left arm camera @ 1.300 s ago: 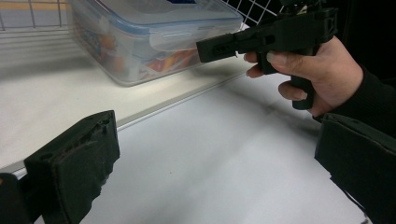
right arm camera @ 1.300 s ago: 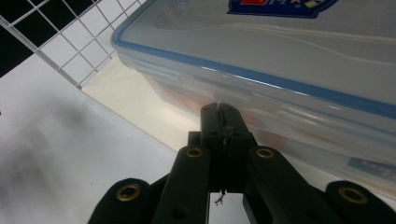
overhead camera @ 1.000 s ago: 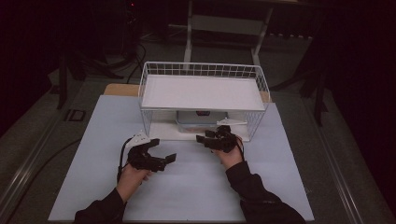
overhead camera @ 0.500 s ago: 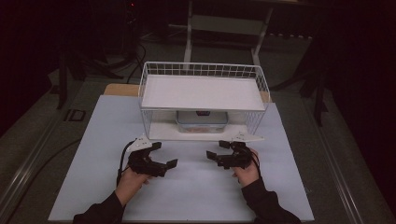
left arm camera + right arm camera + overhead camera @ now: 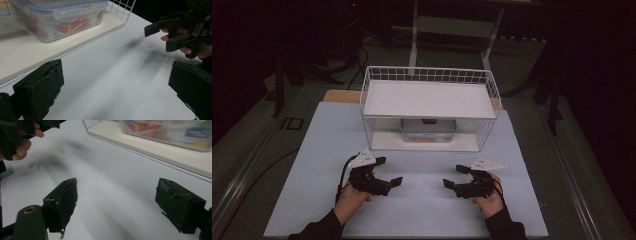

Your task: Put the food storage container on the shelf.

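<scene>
Clear-plastic lidded food box [image 5: 428, 129] sits on the wire rack's [image 5: 484, 82] lower shelf, long axis along the desk's [image 5: 312, 165] far edge | your left gripper [image 5: 388, 172] and right gripper [image 5: 456, 176]: fingers spread, empty, near the front edge | box lies ahead, midway between both.

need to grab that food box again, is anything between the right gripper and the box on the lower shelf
Nothing visible stands in the way. The right gripper is open over bare table, and the clear food box sits on the lower shelf of the wire rack, whose front side toward the grippers is open.
</scene>
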Demonstrator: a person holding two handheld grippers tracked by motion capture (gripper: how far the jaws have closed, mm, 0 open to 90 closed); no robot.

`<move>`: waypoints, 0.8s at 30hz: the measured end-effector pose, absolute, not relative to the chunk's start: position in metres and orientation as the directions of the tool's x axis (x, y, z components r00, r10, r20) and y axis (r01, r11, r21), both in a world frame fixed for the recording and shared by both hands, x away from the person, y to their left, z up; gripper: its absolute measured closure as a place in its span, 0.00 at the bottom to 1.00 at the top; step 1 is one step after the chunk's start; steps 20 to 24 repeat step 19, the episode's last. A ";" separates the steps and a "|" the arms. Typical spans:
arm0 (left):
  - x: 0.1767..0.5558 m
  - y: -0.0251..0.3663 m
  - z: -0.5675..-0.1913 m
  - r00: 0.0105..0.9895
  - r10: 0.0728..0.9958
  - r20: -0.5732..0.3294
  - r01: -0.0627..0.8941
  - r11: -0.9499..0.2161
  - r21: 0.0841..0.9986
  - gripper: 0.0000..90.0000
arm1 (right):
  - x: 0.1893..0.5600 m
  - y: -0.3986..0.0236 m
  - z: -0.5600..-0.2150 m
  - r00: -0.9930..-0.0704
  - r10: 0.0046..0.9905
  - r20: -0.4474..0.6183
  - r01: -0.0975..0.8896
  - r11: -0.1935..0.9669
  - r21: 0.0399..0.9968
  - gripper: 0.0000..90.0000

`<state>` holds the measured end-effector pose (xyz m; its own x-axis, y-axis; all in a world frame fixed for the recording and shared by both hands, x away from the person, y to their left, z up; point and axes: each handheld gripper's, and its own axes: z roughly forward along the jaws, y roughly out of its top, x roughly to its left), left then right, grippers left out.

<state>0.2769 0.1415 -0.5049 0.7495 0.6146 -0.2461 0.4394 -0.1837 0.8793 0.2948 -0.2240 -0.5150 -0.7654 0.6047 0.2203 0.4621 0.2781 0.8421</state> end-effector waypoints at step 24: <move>0.272 0.132 -0.507 0.790 0.580 -0.199 0.398 -0.238 0.886 0.00 | 0.289 -0.253 -0.514 -0.739 0.644 0.197 0.448 0.251 0.858 0.20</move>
